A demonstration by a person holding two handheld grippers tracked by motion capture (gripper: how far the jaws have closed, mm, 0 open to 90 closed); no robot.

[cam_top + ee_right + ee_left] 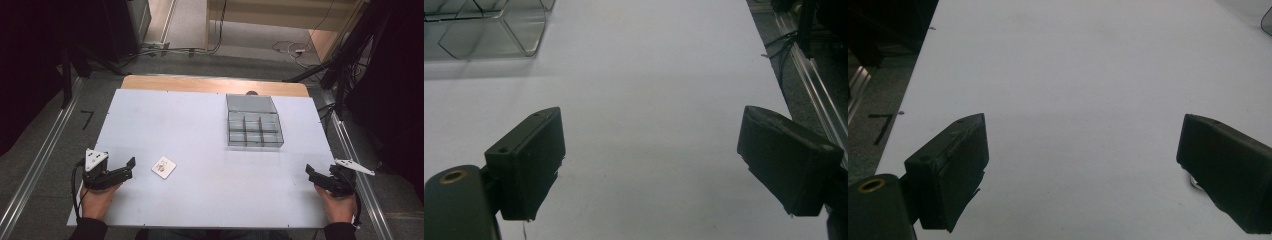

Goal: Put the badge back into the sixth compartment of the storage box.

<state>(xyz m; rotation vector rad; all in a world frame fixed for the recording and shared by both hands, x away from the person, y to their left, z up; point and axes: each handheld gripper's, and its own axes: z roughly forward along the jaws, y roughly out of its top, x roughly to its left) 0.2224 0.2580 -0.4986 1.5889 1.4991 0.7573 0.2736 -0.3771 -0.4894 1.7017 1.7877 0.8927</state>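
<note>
Left gripper (1083, 150), right gripper (651, 150): jaws apart, empty.

Item count: one white surface (200, 200); one clear compartment box (254, 129) with six open cells and a raised lid; one small white packet (163, 167); two hand-held grippers, left gripper (131, 167) and right gripper (310, 172).

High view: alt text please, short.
A white table seen from above, with a person's hands at its near edge holding the left hand-held gripper and the right hand-held gripper, both open and empty. A small white packet lies beside the left one; a clear compartment box sits farther back.
</note>
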